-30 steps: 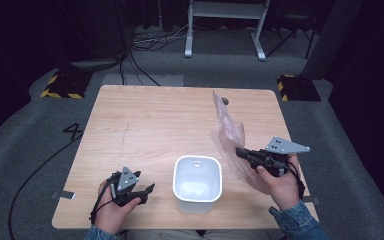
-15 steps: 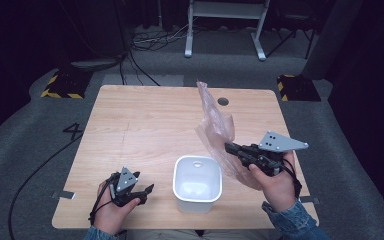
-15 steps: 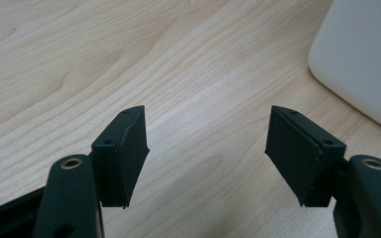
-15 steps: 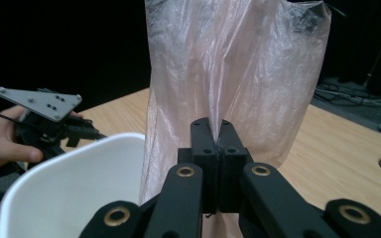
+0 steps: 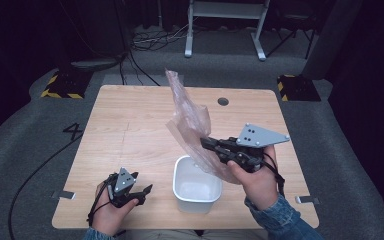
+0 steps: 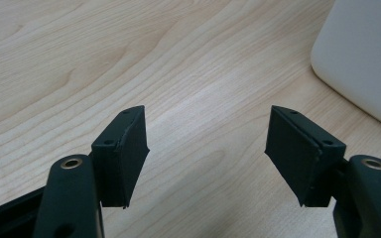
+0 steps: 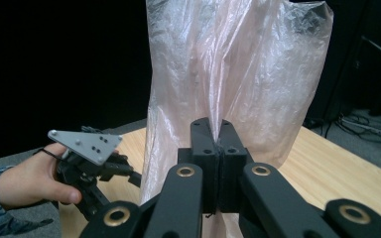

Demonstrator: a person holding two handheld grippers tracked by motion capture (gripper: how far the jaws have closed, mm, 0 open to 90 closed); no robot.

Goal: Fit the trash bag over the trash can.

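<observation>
Right gripper [image 5: 205, 143] swings the plastic bag [image 5: 187, 117] up and leftward (jaws pinched on its film), now hanging above the white tub [image 5: 198, 186].

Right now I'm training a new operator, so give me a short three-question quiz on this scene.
1. True or false: the right gripper is shut on the plastic bag.
2. What stands on the table between the two hands? A) a white tub B) a metal pan C) a glass jar
3. How do the fingers of the left gripper stand, and what is between them?

Key: 1. True. 2. A, the white tub. 3. Apart, with nothing between them, only bare wood beneath.
</observation>
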